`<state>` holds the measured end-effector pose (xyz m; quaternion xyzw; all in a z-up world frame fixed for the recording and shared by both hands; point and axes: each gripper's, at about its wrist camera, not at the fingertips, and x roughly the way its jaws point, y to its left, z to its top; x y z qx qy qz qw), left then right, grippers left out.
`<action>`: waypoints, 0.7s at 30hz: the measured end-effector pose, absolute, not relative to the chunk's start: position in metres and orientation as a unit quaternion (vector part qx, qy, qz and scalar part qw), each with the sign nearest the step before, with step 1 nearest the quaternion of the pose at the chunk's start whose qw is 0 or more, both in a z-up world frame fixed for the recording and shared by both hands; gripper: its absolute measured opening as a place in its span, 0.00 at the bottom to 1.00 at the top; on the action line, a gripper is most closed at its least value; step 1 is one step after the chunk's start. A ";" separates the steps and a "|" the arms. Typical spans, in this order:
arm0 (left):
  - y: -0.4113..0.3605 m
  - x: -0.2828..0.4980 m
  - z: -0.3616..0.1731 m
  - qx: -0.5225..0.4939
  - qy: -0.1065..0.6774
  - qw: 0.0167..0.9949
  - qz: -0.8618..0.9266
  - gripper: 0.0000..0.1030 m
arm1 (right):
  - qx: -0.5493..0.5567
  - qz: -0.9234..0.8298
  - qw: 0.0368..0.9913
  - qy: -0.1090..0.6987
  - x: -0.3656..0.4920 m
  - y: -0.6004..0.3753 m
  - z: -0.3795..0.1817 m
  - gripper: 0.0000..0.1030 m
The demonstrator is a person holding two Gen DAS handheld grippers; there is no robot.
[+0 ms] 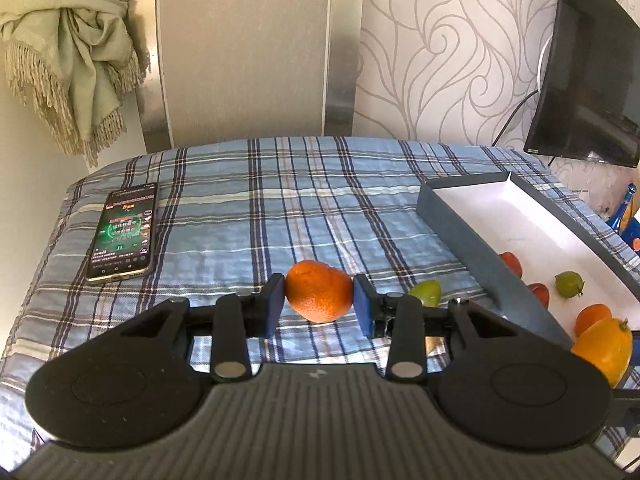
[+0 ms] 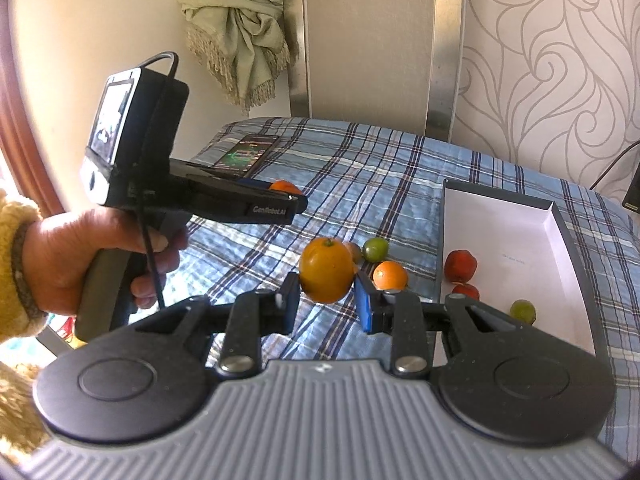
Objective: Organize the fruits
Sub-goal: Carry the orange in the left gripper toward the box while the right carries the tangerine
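My left gripper is shut on an orange tangerine and holds it above the plaid cloth. My right gripper is shut on a yellow-orange fruit, which also shows in the left wrist view. The grey box with a white inside lies to the right; in it are red fruits, a green fruit and an orange one. On the cloth lie a green fruit and an orange. The left gripper shows in the right wrist view.
A smartphone with a lit screen lies on the cloth at the far left. A dark monitor stands at the back right. A curtain hangs at the back left. The plaid cloth covers the table.
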<state>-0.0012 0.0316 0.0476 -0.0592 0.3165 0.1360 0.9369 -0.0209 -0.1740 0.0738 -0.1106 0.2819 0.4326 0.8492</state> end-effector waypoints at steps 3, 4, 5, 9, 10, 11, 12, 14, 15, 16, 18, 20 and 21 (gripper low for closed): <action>0.025 0.001 0.050 -0.058 0.316 0.937 0.137 0.41 | -0.108 0.436 0.848 0.281 -0.019 -0.179 0.073 0.32; 0.022 0.001 0.050 -0.057 0.316 0.937 0.137 0.41 | -0.107 0.436 0.848 0.281 -0.018 -0.181 0.074 0.32; 0.020 0.002 0.051 -0.056 0.316 0.937 0.136 0.41 | -0.106 0.437 0.848 0.281 -0.017 -0.183 0.074 0.32; 0.008 0.006 0.054 -0.051 0.314 0.939 0.134 0.41 | -0.101 0.437 0.849 0.278 -0.014 -0.192 0.073 0.32; 0.005 0.007 0.054 -0.050 0.314 0.939 0.134 0.41 | -0.100 0.438 0.849 0.278 -0.013 -0.194 0.073 0.32; 0.003 0.008 0.055 -0.049 0.314 0.939 0.134 0.41 | -0.099 0.437 0.850 0.277 -0.013 -0.196 0.073 0.32; 0.000 0.009 0.055 -0.047 0.313 0.939 0.134 0.41 | -0.098 0.437 0.851 0.276 -0.013 -0.199 0.073 0.32; -0.007 0.012 0.056 -0.045 0.313 0.940 0.132 0.41 | -0.095 0.436 0.852 0.274 -0.011 -0.204 0.074 0.32; -0.010 0.013 0.057 -0.043 0.312 0.940 0.131 0.41 | -0.094 0.435 0.853 0.273 -0.010 -0.207 0.074 0.32; -0.013 0.013 0.057 -0.042 0.311 0.940 0.130 0.41 | -0.093 0.434 0.854 0.273 -0.010 -0.209 0.074 0.32; -0.019 0.016 0.059 -0.040 0.310 0.941 0.128 0.41 | -0.089 0.432 0.856 0.271 -0.008 -0.215 0.074 0.32; -0.025 0.018 0.060 -0.037 0.308 0.942 0.125 0.41 | -0.087 0.430 0.857 0.270 -0.007 -0.219 0.074 0.32; -0.029 0.019 0.062 -0.036 0.307 0.943 0.123 0.41 | -0.086 0.430 0.857 0.270 -0.007 -0.221 0.074 0.32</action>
